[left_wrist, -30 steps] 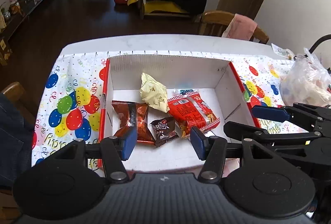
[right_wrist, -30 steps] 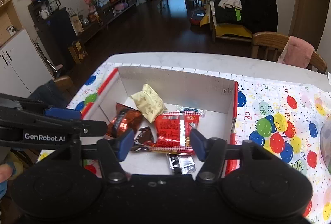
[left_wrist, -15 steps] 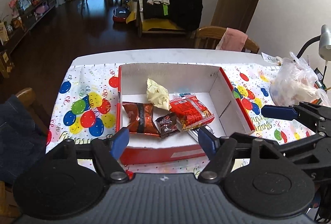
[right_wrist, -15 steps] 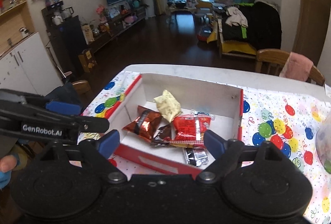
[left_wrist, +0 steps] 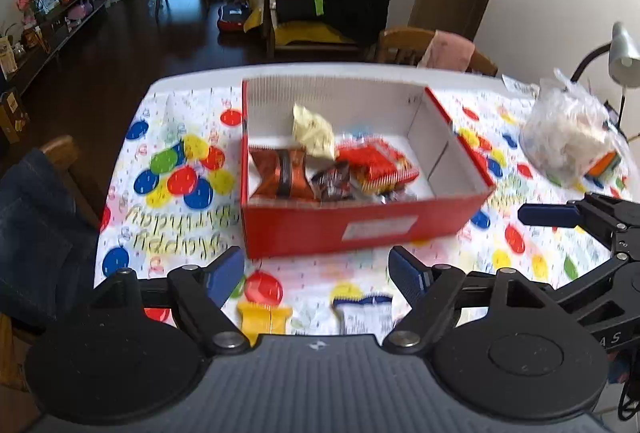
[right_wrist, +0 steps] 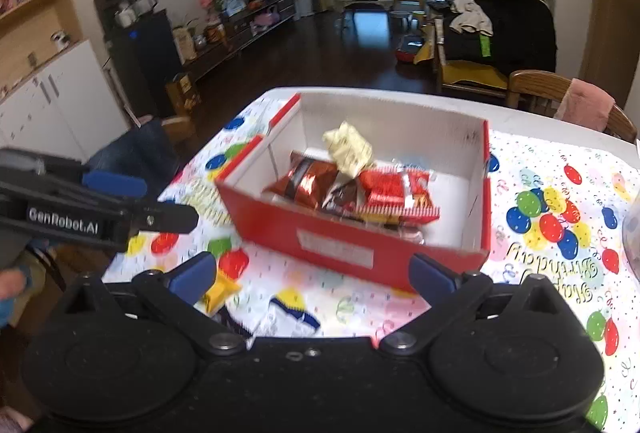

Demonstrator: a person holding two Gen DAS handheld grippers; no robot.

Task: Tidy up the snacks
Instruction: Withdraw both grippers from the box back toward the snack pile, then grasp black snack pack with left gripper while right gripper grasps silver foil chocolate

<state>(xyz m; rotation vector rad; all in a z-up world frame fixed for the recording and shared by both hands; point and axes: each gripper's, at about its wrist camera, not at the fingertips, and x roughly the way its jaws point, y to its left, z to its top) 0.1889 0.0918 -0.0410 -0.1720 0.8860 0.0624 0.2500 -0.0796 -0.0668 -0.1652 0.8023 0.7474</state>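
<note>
Both grippers drawn back from the red box, to the near edge of the worktop. Left gripper released, jaws just been opening, nothing between them but the balloon-print cloth. Right gripper likewise released and spread to its widest, jaws just been opening too, empty. Inside the box, already gathered: a pale yellow packet toward the back wall, a brown-orange packet at the left, a small dark packet in the middle, a red packet to its right, and a silvery wrapper half hidden under the red one. Still outside, on the cloth just in front of the box: a yellow packet and a white-and-blue packet, side by side, close under the left gripper's jaws. Seen in the right wrist view, possibly a further dark packet beside them, too blurred to tell. Judged well past halfway: most snacks boxed, at least two left to collect. A clear plastic bag at the far right of the cloth, contents unclear, perhaps part of the job, perhaps not.
</note>
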